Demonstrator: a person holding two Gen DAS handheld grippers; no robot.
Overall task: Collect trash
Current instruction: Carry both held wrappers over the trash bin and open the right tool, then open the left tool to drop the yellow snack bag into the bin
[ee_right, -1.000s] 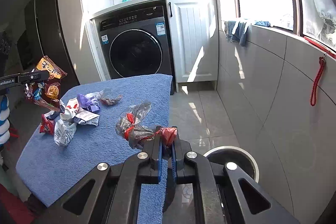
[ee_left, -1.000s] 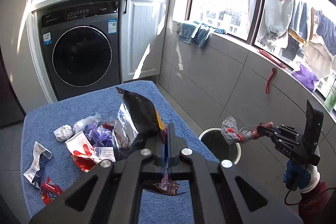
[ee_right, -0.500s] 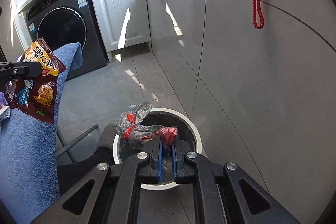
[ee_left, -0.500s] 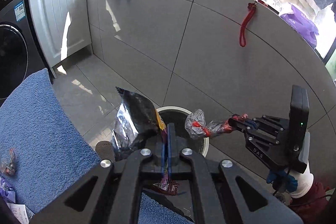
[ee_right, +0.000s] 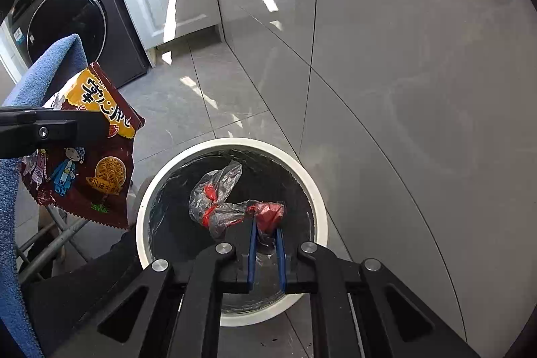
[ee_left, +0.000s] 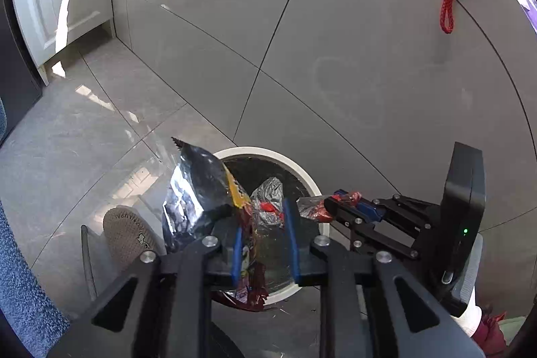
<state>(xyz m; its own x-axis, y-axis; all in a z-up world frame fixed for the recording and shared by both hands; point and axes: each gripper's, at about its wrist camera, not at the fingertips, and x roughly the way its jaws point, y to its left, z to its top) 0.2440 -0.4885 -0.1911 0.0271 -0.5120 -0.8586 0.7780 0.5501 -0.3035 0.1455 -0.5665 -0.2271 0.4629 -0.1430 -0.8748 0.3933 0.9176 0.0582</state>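
presently, drop step in hand: snack bag (ee_left: 201,190) hung at the bin (ee_right: 231,317) rim between the opening left gripper (ee_left: 263,240) pads, clear wrapper (ee_right: 228,203) pinched above the bin by the right gripper (ee_right: 266,244); full release called for next.

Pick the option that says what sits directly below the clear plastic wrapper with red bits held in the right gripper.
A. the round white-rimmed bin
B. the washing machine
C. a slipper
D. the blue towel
A: in the right wrist view the clear plastic wrapper, in the right gripper, hangs over the dark opening of the white-rimmed bin.
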